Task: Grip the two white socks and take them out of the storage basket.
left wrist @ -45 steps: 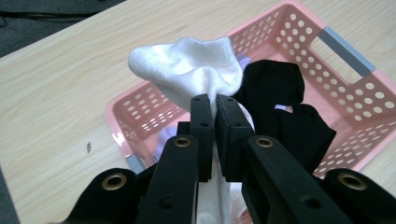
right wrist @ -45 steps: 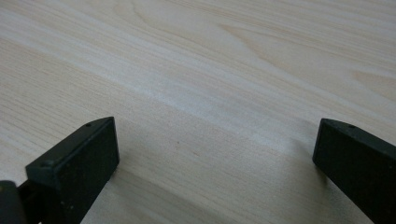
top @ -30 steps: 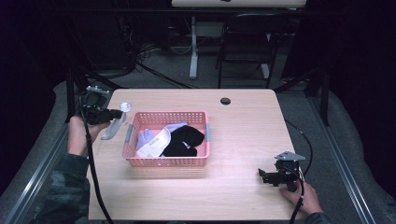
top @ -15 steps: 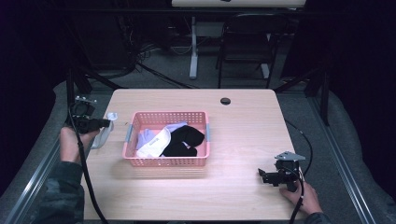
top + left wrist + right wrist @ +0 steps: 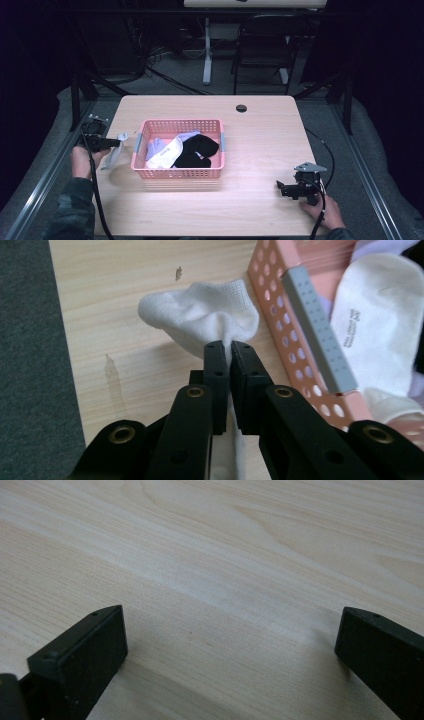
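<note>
Pale wood counter (image 5: 260, 145) carries a pink basket (image 5: 178, 172) of socks left of centre. Just left of it, the left tool (image 5: 229, 347) pinches a white sock (image 5: 200, 315). Near right, the right tool (image 5: 281, 188) rests, jaws spread.
</note>
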